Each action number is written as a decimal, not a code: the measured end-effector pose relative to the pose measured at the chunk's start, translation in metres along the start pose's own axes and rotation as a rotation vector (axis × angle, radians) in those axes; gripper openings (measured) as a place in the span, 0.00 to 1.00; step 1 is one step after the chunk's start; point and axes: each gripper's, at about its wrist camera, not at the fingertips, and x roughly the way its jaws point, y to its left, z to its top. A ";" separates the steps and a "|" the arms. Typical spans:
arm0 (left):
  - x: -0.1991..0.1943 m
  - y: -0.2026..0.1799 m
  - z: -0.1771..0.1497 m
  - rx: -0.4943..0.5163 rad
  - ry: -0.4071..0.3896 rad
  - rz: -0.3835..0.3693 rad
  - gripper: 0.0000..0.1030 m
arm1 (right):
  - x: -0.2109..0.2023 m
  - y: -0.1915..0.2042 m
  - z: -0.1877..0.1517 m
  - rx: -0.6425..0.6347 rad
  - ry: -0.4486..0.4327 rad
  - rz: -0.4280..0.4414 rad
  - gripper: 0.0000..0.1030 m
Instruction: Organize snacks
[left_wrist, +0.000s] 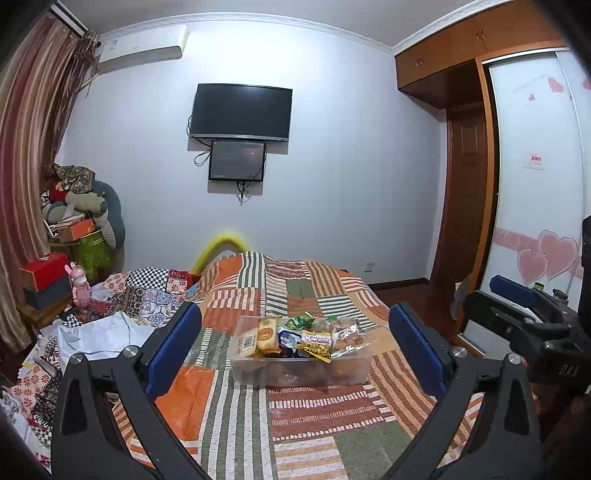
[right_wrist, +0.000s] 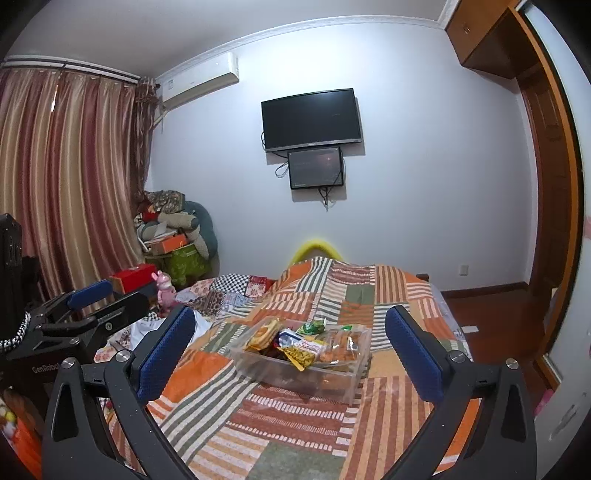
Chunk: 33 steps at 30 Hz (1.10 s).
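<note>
A clear plastic bin (left_wrist: 295, 373) stands on the patchwork quilt (left_wrist: 236, 413), heaped with snack packets: a biscuit pack (left_wrist: 267, 334), a yellow packet (left_wrist: 317, 341), a green packet (left_wrist: 299, 320) and a clear bag of orange snacks (left_wrist: 347, 338). My left gripper (left_wrist: 293, 314) is open, its blue pads wide apart on either side of the bin and short of it, nothing between them. The right wrist view shows the same bin (right_wrist: 314, 384) ahead of my right gripper (right_wrist: 290, 314), which is also open and holds nothing. Each gripper appears at the edge of the other's view.
White paper or cloth (left_wrist: 96, 338) and patterned fabrics lie left of the quilt. A pink rabbit figure (left_wrist: 79, 284) and a red box (left_wrist: 44, 269) stand near the curtain. Cushions and boxes pile up in the corner (left_wrist: 85, 214). A wardrobe (left_wrist: 532, 184) lines the right wall.
</note>
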 end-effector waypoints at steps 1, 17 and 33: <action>-0.001 0.000 0.000 0.002 -0.001 -0.001 1.00 | -0.001 0.001 -0.001 -0.001 0.000 0.000 1.00; -0.002 0.000 -0.009 0.006 0.010 0.023 1.00 | -0.004 -0.001 -0.006 0.015 0.006 0.004 1.00; -0.003 0.001 -0.010 0.010 0.013 0.015 1.00 | -0.006 -0.005 -0.005 0.028 0.014 0.009 1.00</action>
